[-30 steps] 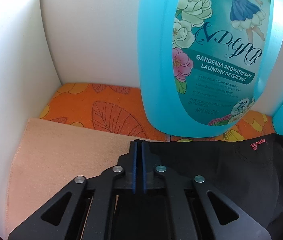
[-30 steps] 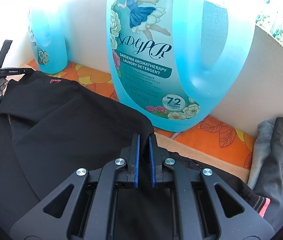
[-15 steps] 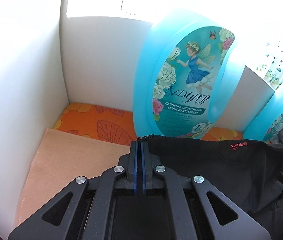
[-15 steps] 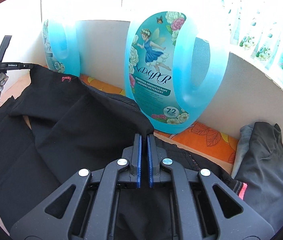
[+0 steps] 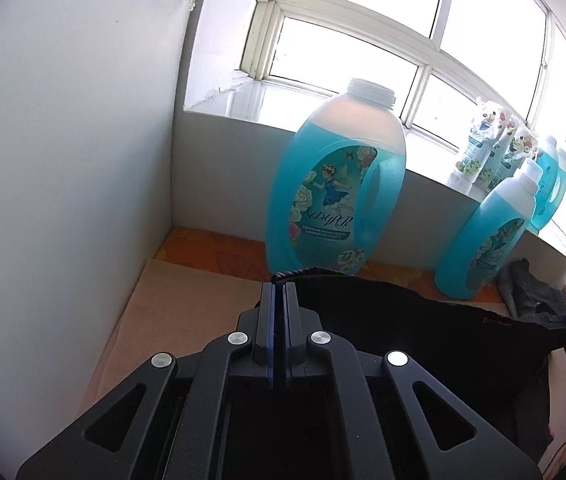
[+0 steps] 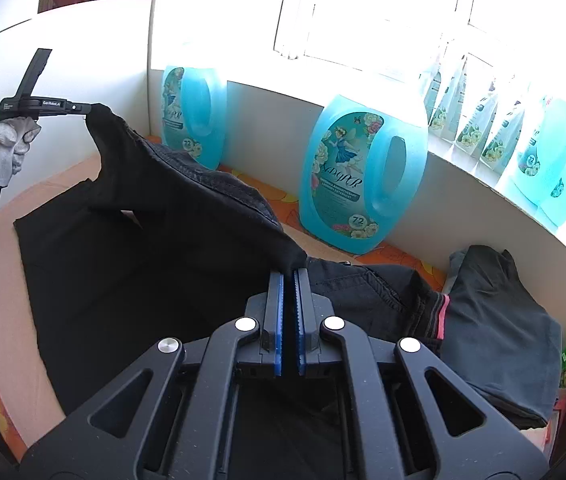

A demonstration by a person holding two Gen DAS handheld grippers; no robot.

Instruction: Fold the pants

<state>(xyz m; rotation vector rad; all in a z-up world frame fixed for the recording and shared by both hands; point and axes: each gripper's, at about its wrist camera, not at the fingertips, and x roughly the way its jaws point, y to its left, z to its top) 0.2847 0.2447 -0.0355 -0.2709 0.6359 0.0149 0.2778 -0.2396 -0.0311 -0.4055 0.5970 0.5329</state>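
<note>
Left side first: my left tongs (image 5: 279,286) are clamped on one corner of the black pants (image 6: 187,216), jaws pressed together with the fabric edge pinched at the tips. From the right wrist view I see the left tongs (image 6: 83,108) held by a gloved hand (image 6: 1,152), that corner raised off the worktop (image 5: 171,312). Peach cloth covers the worktop under the pants, orange floral mat along the back wall. Pants edge runs stretched between both grips; the rest of the garment hangs down and lies on the cloth. Large blue detergent bottle (image 5: 335,196) stands just behind the left tongs, second bottle (image 5: 487,240) further right. My right tongs (image 6: 291,274) are clamped on the other corner of the pants. Right of them, a grey garment (image 6: 499,320) is heaped on the worktop near the wall.
</note>
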